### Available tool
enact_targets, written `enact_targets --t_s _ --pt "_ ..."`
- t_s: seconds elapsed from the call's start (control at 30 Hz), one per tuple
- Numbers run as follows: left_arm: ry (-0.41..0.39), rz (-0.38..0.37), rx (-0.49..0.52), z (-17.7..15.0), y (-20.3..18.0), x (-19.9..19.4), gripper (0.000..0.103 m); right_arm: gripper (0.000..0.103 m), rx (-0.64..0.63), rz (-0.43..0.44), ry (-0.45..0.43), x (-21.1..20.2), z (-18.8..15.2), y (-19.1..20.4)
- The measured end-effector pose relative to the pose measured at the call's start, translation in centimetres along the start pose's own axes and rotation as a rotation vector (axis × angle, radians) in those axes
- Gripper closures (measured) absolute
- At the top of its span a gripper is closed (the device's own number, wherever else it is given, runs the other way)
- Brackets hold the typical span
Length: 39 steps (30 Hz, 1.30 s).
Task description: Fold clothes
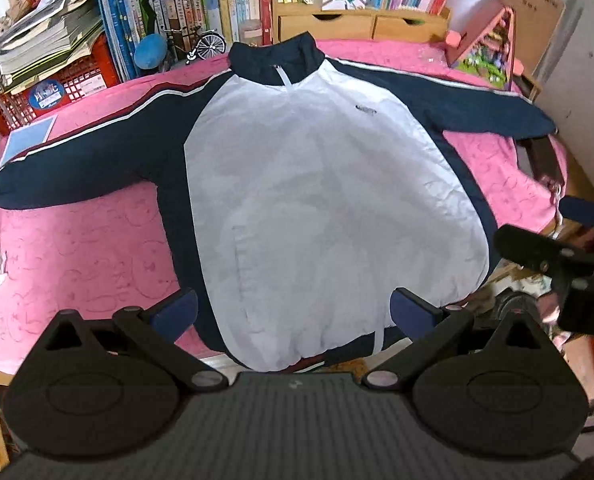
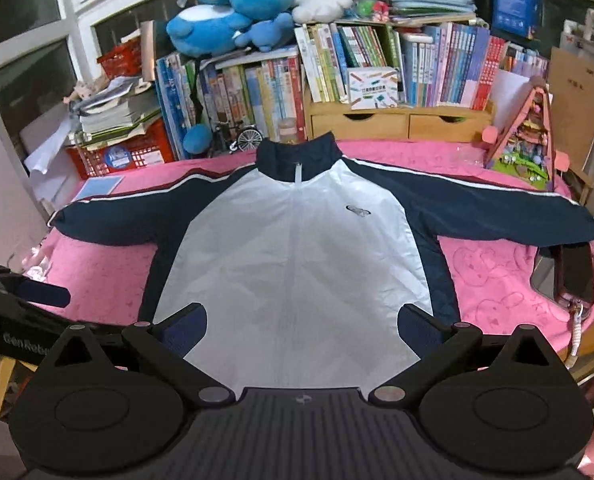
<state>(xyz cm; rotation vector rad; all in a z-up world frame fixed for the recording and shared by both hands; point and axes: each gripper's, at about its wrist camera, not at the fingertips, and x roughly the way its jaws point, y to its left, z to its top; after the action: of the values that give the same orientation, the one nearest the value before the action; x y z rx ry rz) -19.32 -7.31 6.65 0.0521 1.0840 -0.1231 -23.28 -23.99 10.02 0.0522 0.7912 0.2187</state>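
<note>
Pink table (image 2: 497, 280), one jacket (image 2: 297, 248), two open tools

Surface: I see pink table (image 2: 489, 280) | on it: jacket (image 2: 297, 264) spread flat, blue pad (image 2: 99, 187), toy house (image 2: 525, 148)

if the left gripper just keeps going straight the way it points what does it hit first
Most likely the jacket. The left gripper has its jaws open and empty, aimed over the hem at the white front panel spread on the pink tablecloth. Nothing shows in between, though height above the cloth is unclear.
</note>
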Motion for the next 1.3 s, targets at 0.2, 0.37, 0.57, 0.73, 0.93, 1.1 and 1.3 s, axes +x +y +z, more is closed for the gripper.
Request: enact_targets --t_s 0.2,0.37,0.57,0.73,0.93,1.1,1.3 --pt "0.01 -0.011 0.004 0.1 0.1 0.3 0.0 0.005 0.025 0.013 0.054 0.4 -0.2 0.3" --pt "0.027 -0.023 0.027 -0.2 -0.2 0.4 0.0 0.005 0.046 0.01 0.066 0.5 -0.4 0.6" --pt "0.02 -0.065 -0.026 -0.4 0.8 0.1 0.0 0.005 0.026 -0.009 0.061 0.3 -0.6 1.6" --pt "0.025 -0.091 -0.057 -0.6 1.6 0.0 0.0 0.005 0.014 -0.016 0.051 0.1 -0.6 2.0" --pt "0.051 -0.056 -0.042 -0.8 1.2 0.6 0.0 0.005 0.027 -0.032 0.053 -0.3 -0.8 2.2" --pt "0.071 -0.027 -0.029 -1.0 0.8 1.0 0.0 0.005 0.067 -0.03 0.073 -0.6 -1.7 1.4" --pt "0.097 0.014 -0.045 0.2 0.4 2.7 0.0 0.005 0.151 -0.019 0.07 1.1 -0.4 -1.8"
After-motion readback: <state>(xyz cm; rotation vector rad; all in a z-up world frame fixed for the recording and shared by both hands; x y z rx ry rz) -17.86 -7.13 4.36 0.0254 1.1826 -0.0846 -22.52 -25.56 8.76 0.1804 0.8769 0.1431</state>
